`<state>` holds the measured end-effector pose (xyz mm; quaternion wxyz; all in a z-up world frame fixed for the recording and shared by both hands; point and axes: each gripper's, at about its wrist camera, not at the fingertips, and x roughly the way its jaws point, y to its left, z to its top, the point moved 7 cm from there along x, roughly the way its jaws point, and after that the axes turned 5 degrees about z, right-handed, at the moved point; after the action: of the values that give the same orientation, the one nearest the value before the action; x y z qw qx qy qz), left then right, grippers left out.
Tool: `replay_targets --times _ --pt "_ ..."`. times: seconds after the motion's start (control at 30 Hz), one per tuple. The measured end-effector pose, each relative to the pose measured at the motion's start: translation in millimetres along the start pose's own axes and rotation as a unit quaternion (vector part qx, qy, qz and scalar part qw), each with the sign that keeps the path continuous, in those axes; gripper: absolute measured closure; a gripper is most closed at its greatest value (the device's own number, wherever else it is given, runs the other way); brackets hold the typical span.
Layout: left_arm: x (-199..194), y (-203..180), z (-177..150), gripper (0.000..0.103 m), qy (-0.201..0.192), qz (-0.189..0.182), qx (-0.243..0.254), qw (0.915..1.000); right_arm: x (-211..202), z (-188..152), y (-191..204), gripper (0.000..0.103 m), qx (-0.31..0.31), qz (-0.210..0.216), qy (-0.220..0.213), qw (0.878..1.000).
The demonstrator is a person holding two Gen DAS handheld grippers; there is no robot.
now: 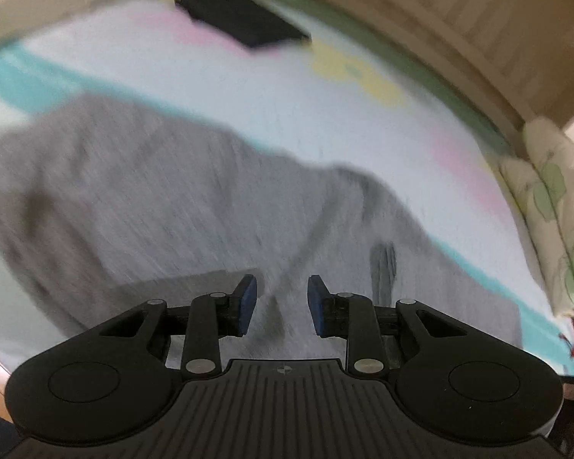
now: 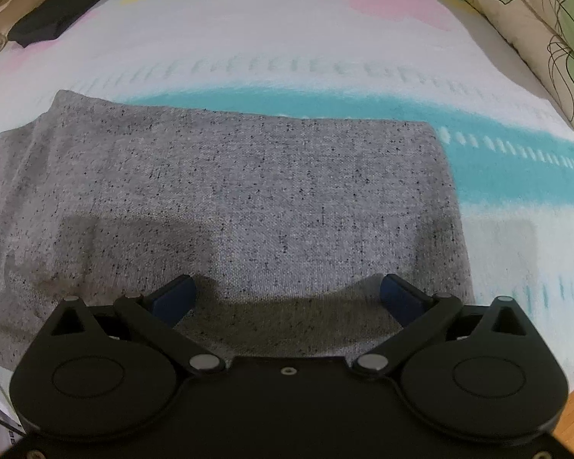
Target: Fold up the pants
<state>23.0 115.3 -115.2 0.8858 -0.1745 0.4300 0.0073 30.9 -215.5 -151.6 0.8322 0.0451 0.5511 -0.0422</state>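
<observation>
Pants lying under both tongs

Pants (image 2: pixel 248 191) are lying flat on the bedspread (image 2: pixel 325 38), long axis running leftward from the right tongs (image 2: pixel 287 298), which are gaping wide and gripping nothing, seemingly nearest the folded edge. Left tongs (image 1: pixel 281 306) are standing part open over a crease, gripping nothing.

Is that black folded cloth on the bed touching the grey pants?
Apart. The right wrist view shows the black cloth far up the bed, with a wide band of bare bedsheet between it and the grey pants.
</observation>
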Motion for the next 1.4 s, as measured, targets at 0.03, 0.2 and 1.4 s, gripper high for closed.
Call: replay_targets --times 0.03,0.2,1.4 --pt "-7.8 3.4 5.5 0.075 -0.012 0.005 -0.004 0.9999 0.5 1.1 0.2 0.001 -0.002 0.0 0.004 1.0" --pt "-27.2 32.5 25.7 0.075 -0.002 0.014 -0.06 0.9981 1.9 6.5 -3.1 0.001 0.001 0.008 0.028 1.0" --pt "-7.3 144.9 9.0 0.038 -0.024 0.038 -0.226 0.9731 4.8 13.8 5.8 0.0 0.006 -0.003 0.036 0.999"
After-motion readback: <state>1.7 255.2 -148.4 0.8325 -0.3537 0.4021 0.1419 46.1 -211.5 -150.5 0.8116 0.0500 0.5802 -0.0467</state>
